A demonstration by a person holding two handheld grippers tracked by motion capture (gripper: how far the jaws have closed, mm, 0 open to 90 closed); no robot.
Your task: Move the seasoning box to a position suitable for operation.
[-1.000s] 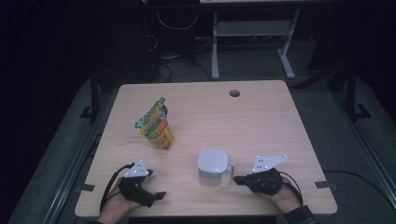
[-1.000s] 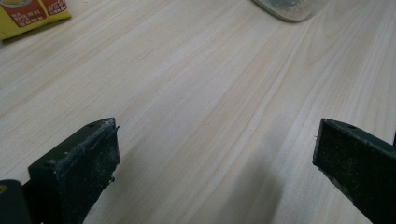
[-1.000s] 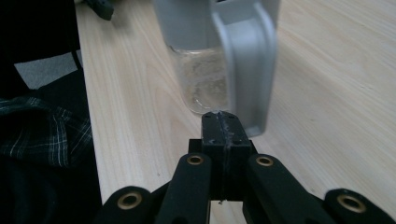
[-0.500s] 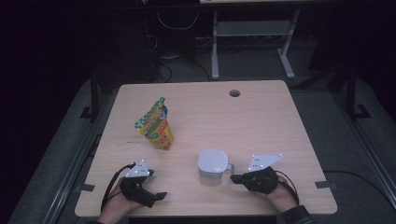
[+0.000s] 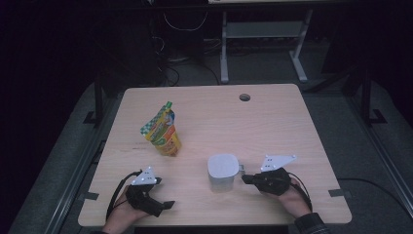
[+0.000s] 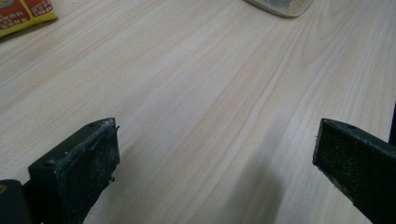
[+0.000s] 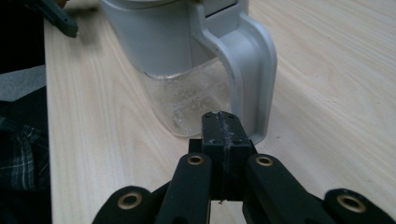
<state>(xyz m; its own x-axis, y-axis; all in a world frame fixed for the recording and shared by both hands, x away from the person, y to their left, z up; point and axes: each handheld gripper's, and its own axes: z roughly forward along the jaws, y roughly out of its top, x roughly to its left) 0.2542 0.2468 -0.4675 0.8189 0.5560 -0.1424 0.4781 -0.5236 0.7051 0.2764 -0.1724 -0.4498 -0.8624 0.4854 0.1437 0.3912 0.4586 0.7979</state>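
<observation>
- My left gripper (image 5: 168,204) sits at the near-left edge of the light wooden table (image 5: 272,122). Jaws spread wide, nothing between them; in the left gripper view (image 6: 215,149) just bare wood grain between the two black pads (image 6: 88,158).
- Yellow-orange-green printed snack pouch (image 5: 163,131) stands upright further back on the left half of the table, well apart from my left gripper. Its corner shows at the top left of the left gripper view (image 6: 23,16).
- White plastic jug with a clear lower body and white loop handle (image 5: 223,171) stands upright near the front edge, about mid-table, handle turned toward my right gripper.
- My right gripper (image 5: 245,178) is just right of the jug, jaws fully closed on each other, holding nothing. In the right gripper view the closed tips (image 7: 221,123) sit just in front of the jug handle (image 7: 254,70); can't tell if they touch it.
</observation>
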